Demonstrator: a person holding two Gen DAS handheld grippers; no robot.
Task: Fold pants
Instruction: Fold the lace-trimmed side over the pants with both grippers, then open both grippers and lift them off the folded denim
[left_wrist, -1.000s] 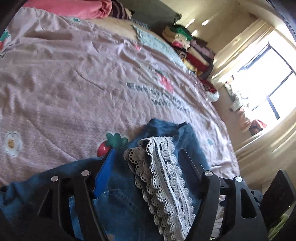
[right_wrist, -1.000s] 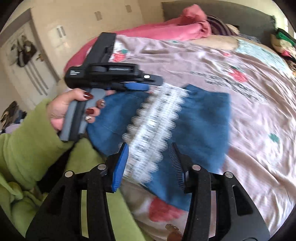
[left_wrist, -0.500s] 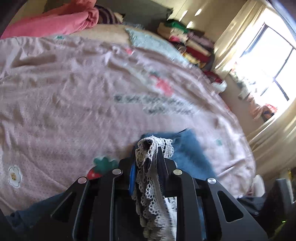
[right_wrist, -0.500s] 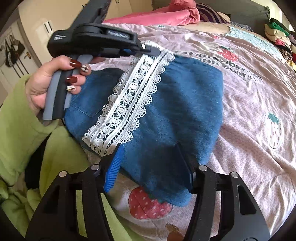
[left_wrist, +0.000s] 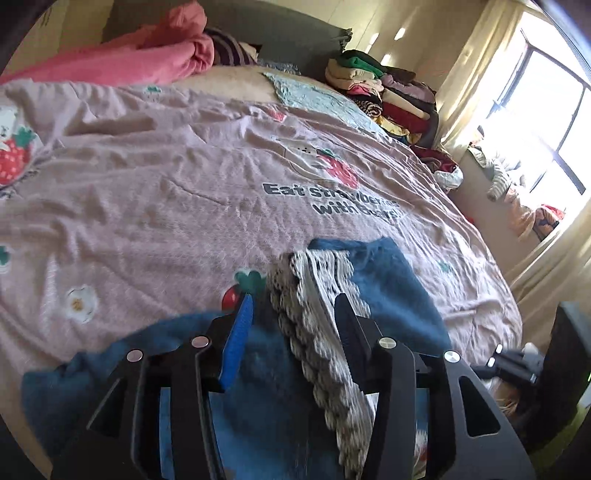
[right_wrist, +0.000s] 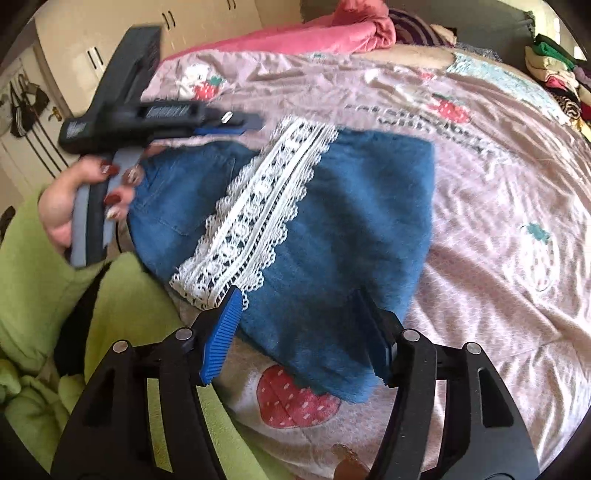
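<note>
The pants (right_wrist: 351, 206) are blue denim with a white lace strip (right_wrist: 258, 206), lying folded on the pink bedspread near its front edge. In the left wrist view the pants (left_wrist: 388, 284) and lace (left_wrist: 317, 317) lie between and below my fingers. My left gripper (left_wrist: 293, 306) is open, the lace strip running loose between its jaws. It also shows in the right wrist view (right_wrist: 236, 123), at the pants' far left corner. My right gripper (right_wrist: 295, 295) is open and hovers over the pants' near edge, holding nothing.
The pink strawberry bedspread (left_wrist: 166, 192) covers the bed. A pink duvet (left_wrist: 129, 62) lies at the head. A stack of folded clothes (left_wrist: 384, 92) stands at the far right. A window (left_wrist: 546, 140) is to the right. My green sleeve (right_wrist: 44, 266) is at the left.
My left gripper was shut on the lace half a second ago and has opened, letting it go. The pants have settled flatter on the bed. My right gripper stays open near the front edge.
</note>
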